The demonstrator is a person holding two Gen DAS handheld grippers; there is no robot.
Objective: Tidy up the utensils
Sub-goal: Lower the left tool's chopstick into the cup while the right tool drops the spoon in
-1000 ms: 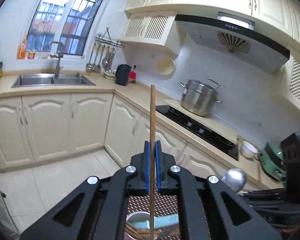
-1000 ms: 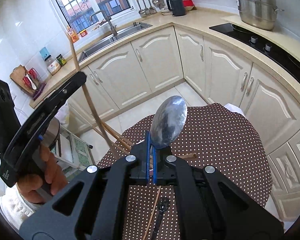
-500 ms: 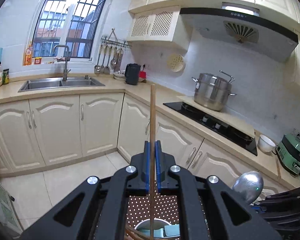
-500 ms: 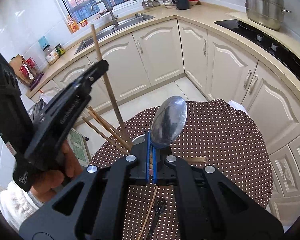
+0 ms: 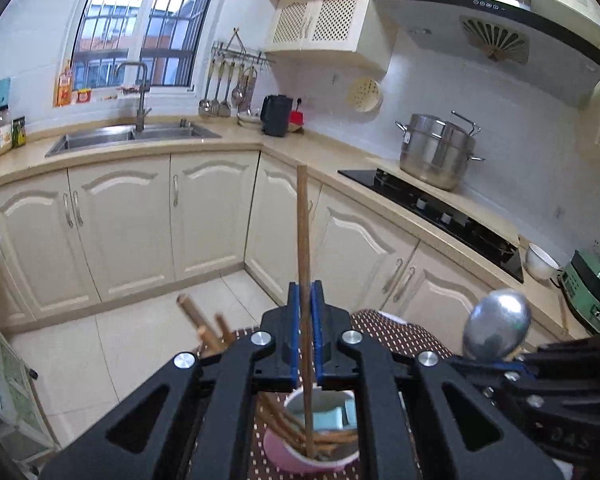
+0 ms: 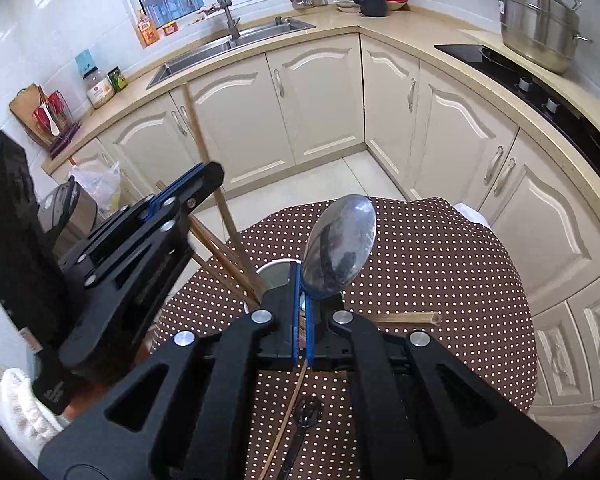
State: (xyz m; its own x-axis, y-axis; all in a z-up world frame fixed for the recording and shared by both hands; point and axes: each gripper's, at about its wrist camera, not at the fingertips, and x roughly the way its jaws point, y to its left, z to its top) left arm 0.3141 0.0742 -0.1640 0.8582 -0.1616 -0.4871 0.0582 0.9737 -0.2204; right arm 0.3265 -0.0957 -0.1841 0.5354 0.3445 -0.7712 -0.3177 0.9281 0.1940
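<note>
Left wrist view: the long brown wooden chopstick [image 5: 303, 240] is pinched upright in the left gripper [image 5: 305, 344], jaws nearly shut on it, its lower tip already down inside the pink-and-white utensil cup [image 5: 300, 462] where other chopsticks lean. Upright makes sense, so it drops straight in. The right gripper [image 6: 302, 320] is clamped on the neck of a shiny steel spoon [image 6: 340, 248], bowl up, probably handle-first for the same cup. More utensils lie loose on the brown polka-dot tablecloth [image 6: 440, 264].
</note>
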